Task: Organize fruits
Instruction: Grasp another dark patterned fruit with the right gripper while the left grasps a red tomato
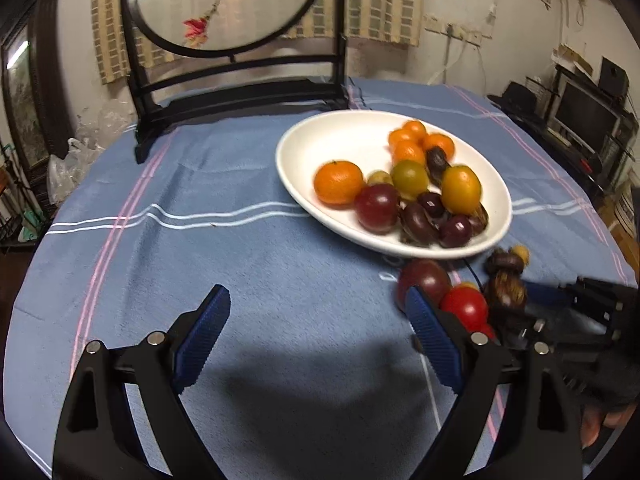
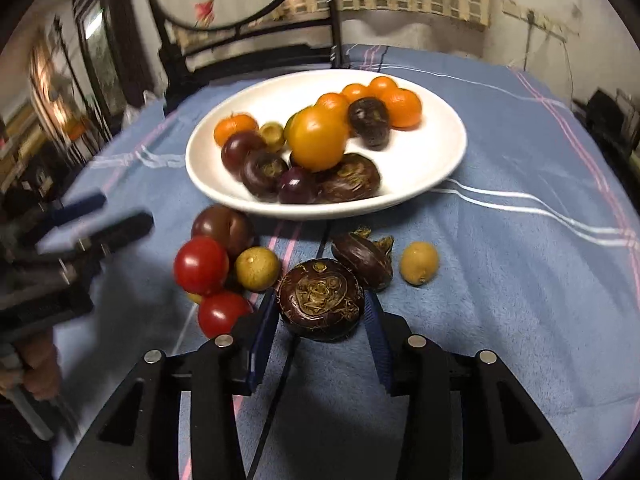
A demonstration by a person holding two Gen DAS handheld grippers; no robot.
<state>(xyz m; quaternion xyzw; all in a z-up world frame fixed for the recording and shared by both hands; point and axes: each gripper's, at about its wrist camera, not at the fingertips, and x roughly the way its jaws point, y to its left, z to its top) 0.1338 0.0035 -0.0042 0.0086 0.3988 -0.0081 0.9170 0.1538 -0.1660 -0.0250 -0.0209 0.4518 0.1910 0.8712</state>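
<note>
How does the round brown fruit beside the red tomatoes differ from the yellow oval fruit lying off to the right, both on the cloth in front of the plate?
The brown fruit is round and dull olive-brown; the yellow fruit is oval and brighter. The brown fruit touches a red tomato; the yellow fruit lies alone. Both are small and rest on the blue cloth, off the white plate.

A lived-in home: clothed table (image 1: 240, 240), embroidered screen (image 1: 224, 4), television (image 1: 584, 112).
</note>
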